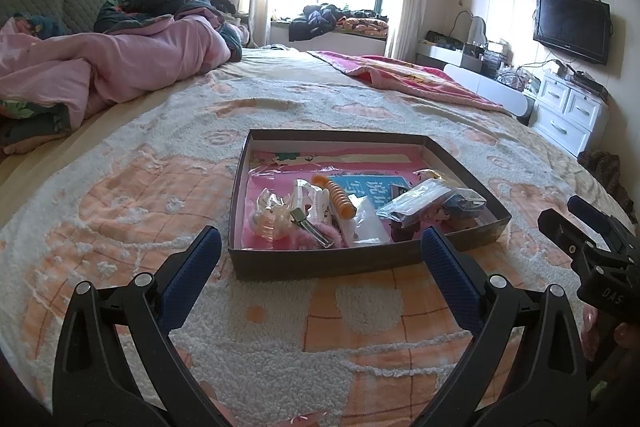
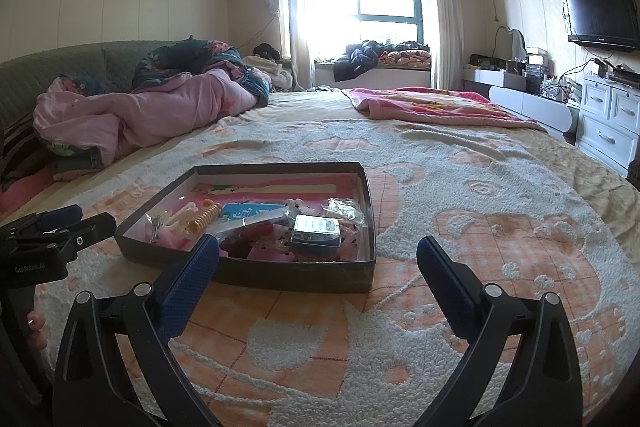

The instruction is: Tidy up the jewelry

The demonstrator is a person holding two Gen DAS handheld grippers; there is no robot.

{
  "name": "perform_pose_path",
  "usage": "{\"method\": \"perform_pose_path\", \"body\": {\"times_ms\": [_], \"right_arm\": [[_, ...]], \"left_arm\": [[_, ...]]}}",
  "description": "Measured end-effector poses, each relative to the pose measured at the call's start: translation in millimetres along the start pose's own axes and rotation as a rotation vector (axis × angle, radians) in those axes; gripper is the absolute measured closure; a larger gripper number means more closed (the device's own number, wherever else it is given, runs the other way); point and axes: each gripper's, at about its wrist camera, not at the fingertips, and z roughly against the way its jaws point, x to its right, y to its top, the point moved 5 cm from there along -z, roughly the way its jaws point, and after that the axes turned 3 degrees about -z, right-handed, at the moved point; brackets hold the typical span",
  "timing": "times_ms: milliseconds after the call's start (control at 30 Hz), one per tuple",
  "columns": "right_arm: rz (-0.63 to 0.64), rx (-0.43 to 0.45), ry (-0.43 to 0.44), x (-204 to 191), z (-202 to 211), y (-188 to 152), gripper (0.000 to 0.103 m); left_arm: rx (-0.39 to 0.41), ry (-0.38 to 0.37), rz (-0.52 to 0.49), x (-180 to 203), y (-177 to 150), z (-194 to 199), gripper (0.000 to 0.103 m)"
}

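A shallow dark cardboard box (image 1: 320,263) (image 2: 296,277) lies on the bed. Inside are an orange spiral hair tie (image 1: 341,201) (image 2: 205,217), clear hair clips (image 1: 269,217), a silver clip on pink fluff (image 1: 310,229), small plastic bags (image 1: 416,203) and a small blue box (image 2: 316,233). My left gripper (image 1: 320,247) is open and empty, just before the box's near wall. My right gripper (image 2: 318,255) is open and empty, at the box's near right corner. Each gripper shows in the other's view: the right one (image 1: 592,247), the left one (image 2: 52,231).
The bed has a fluffy orange and white blanket (image 1: 280,327) (image 2: 480,247). A pink quilt (image 1: 100,67) is heaped at the far left, a pink blanket (image 2: 432,103) at the far right. White drawers (image 2: 608,123) and a television (image 2: 600,13) stand right.
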Motion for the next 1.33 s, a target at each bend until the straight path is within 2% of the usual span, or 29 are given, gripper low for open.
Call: {"method": "perform_pose_path", "body": {"times_ms": [700, 1067, 1133, 1233, 1333], "right_arm": [[-0.006, -0.003, -0.003, 2, 0, -1, 0.007], [-0.036, -0.001, -0.039, 17, 0, 3, 0.007], [-0.052, -0.011, -0.064, 29, -5, 6, 0.007], [-0.087, -0.044, -0.164, 67, -24, 16, 0.007], [-0.131, -0.143, -0.346, 129, -59, 25, 0.007]], "left_arm": [[0.017, -0.012, -0.008, 2, 5, 1, 0.011], [0.023, -0.021, 0.023, -4, 8, -1, 0.011], [0.019, 0.021, 0.043, -17, 12, -4, 0.011], [-0.023, 0.089, 0.106, -49, 16, -16, 0.011], [-0.091, 0.217, 0.175, -108, 27, -40, 0.011]]}}
